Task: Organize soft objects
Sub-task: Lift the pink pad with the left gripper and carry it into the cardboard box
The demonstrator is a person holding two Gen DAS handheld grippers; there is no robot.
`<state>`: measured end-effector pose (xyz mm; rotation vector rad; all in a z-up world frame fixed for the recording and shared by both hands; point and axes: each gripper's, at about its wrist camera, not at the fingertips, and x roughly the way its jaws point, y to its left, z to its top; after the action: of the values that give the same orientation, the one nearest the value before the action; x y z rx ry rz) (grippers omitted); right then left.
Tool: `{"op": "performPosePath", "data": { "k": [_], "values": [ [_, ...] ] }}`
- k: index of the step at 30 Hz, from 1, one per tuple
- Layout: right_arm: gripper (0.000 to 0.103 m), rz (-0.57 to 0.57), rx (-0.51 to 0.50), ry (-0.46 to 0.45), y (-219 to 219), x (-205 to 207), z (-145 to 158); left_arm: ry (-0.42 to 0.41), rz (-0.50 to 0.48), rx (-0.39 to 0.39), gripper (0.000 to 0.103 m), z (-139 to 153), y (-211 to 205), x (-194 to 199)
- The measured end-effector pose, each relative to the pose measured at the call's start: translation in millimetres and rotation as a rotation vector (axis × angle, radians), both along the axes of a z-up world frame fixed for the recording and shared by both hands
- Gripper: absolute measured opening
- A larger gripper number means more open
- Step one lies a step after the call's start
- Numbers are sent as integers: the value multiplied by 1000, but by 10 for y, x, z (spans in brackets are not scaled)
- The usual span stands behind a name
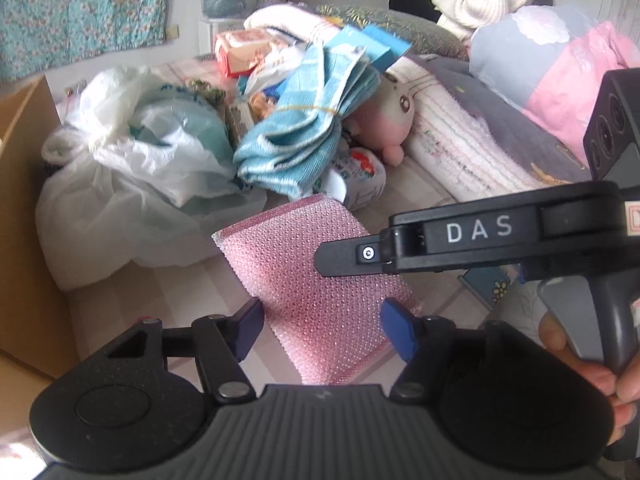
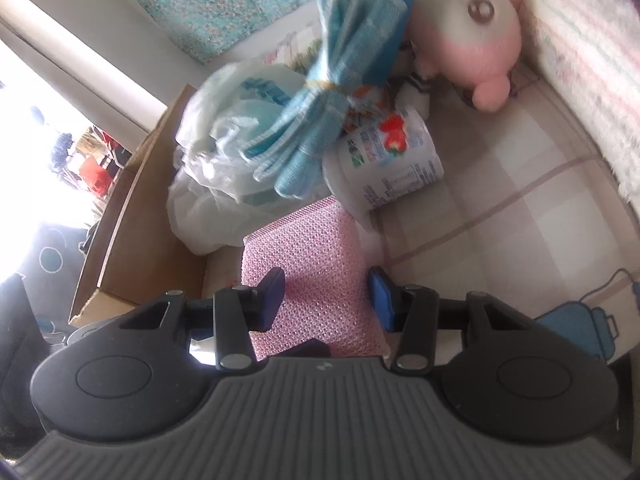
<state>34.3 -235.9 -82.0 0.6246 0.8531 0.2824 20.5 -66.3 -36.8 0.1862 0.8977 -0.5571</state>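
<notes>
Step in hand — your approach to pink mesh sponge [image 1: 320, 276], flat on bed just below blue towel bundle [image 1: 308, 128]. Left tongs [image 1: 322, 326] and right tongs [image 2: 326, 298] both apart, straddling sponge, nothing held. Next — lower, close on its edges.

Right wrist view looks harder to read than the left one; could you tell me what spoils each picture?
Right wrist view: the window at the left edge is blown out to white, and the blue towel bundle and plush toy are smeared by motion blur. Left wrist view: evenly lit and sharper on the pink mesh pad; fisheye bends the cardboard box edge.
</notes>
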Motion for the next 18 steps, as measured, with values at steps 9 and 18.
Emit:
{"op": "performPosePath", "data": {
  "k": [9, 18],
  "values": [
    [45, -10, -48, -163, 118, -42, 659, -170, 15, -45, 65, 607, 99, -65],
    [45, 117, -55, -350, 664, 265, 1487, -372, 167, -32, 65, 1311, 526, 38]
  ]
}}
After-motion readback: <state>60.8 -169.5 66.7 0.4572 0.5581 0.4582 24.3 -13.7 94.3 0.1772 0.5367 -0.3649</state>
